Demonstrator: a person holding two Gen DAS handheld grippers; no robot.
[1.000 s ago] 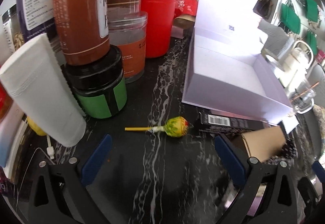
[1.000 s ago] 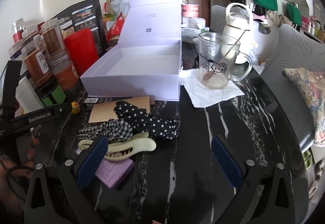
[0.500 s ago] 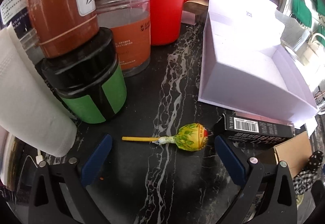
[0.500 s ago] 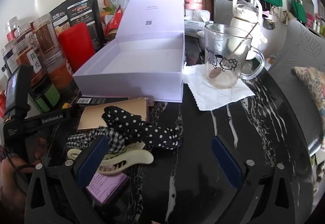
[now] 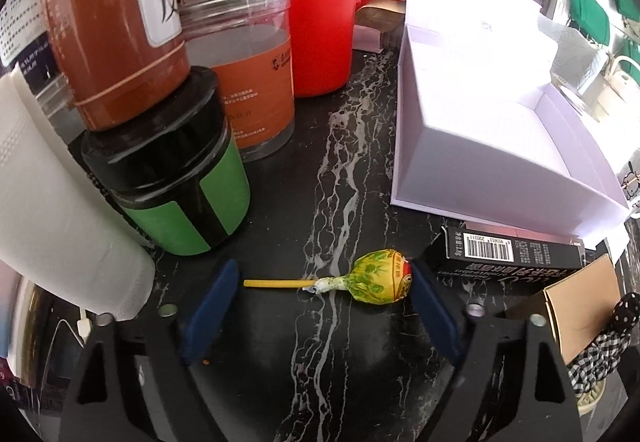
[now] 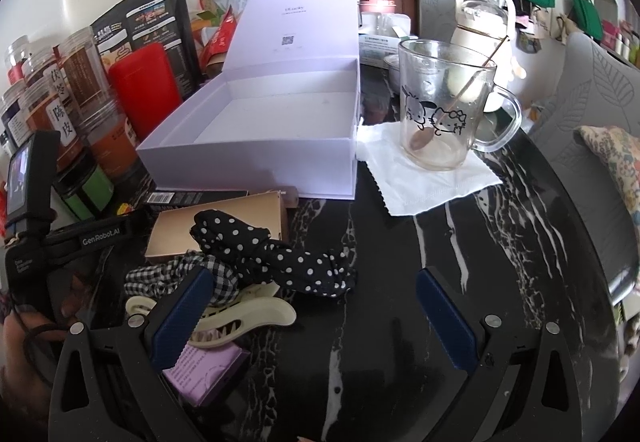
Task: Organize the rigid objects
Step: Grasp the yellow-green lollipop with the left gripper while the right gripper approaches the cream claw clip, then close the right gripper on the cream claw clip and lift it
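A lollipop in a yellow-green wrapper lies on the black marble table, its yellow stick pointing left. My left gripper is low over it and its jaws are closing. The lollipop lies lengthwise between the blue pads, which stand close to its two ends without visibly squeezing it. My right gripper hangs open over a heap: a polka-dot scrunchie, a cream hair claw, a tan box and a small purple box. An open lilac box stands behind, empty.
Jars crowd the left: a green-and-black one, an orange-labelled one, a red canister and a white tube. A slim black barcode box lies right of the lollipop. A glass mug stands on a napkin.
My left gripper has come forward and down onto the lollipop, and its jaws have narrowed from wide apart to just outside the lollipop's ends. The right gripper has barely shifted.
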